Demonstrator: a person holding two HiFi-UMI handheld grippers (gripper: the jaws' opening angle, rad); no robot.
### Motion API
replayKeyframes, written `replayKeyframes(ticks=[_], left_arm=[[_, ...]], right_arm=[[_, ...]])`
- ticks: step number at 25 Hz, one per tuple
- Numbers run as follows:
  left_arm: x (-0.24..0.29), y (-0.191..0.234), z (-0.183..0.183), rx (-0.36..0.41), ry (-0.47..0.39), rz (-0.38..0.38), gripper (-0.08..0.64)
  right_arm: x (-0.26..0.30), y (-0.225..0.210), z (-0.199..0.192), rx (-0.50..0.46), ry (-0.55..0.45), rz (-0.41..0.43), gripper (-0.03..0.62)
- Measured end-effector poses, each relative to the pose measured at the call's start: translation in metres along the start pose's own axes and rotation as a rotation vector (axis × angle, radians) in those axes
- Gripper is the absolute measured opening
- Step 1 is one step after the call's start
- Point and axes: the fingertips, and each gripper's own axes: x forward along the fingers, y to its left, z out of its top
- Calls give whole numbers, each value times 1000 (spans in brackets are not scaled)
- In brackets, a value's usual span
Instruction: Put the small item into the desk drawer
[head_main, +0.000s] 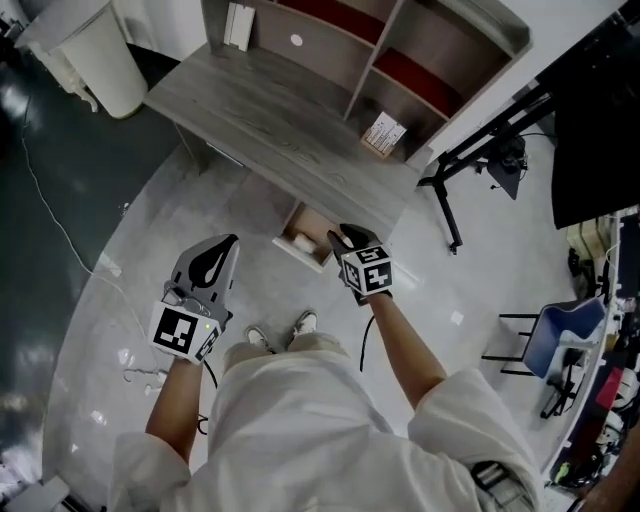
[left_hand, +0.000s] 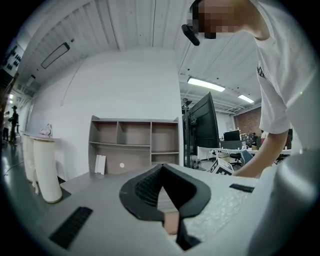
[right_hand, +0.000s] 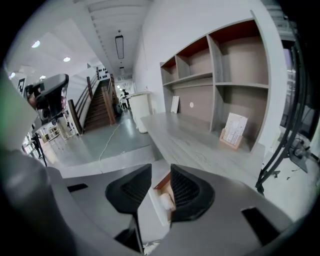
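The right gripper (right_hand: 160, 170) hangs released, jaws parted and nothing between them. Through the gap the small item (right_hand: 165, 201), a pale rounded lump, lies inside the open drawer (right_hand: 161, 182) below. From the head view, the right gripper (head_main: 341, 238) points down over the right end of the drawer (head_main: 296, 252), which juts out from under the desk's front edge, toward its right corner, with the small item (head_main: 301, 241) resting within it.

The left gripper (left_hand: 161, 169) is clenched, jaw tips meeting on nothing. Seen from above, the left gripper (head_main: 230, 242) is held out over the floor, left of the drawer and apart from it.

The grey wood-grain desk (head_main: 270, 120) carries a hutch (head_main: 400, 40) of open shelves along its back edge. A small card stand (head_main: 384, 135) sits at the back right corner, and a white bin (head_main: 95, 55) stands on the floor just off the desk's left end.
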Motion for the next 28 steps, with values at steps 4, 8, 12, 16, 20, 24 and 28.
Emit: replayKeyframes(ticks=[4,8,12,16,20,24,28], left_arm=[[1,2,16,14,15,9,8],[-2,4,30,3,-7,11,8],[-6,1,46,21,-28,10,8],[-10,2,56,29,-50,16,8],[-16,12,63,24,-68,53,7],[-16,13,70,23,-85,71,7],[-18,18,81,40,-108,87,7]], right_arm=[[-31,-17,21,41,-77,-53,37],[-64,-31,41,32,-139,-100,11],[-104,-44,67,61,-230,-145,-2],[-141,-53,80,82,-300,-189,-2],[-174,-58,94,81,-353,-216,-2],[-212,-61,107,96,-434,-244,-3],[-245,-59,129,80,-520,-273,-3]])
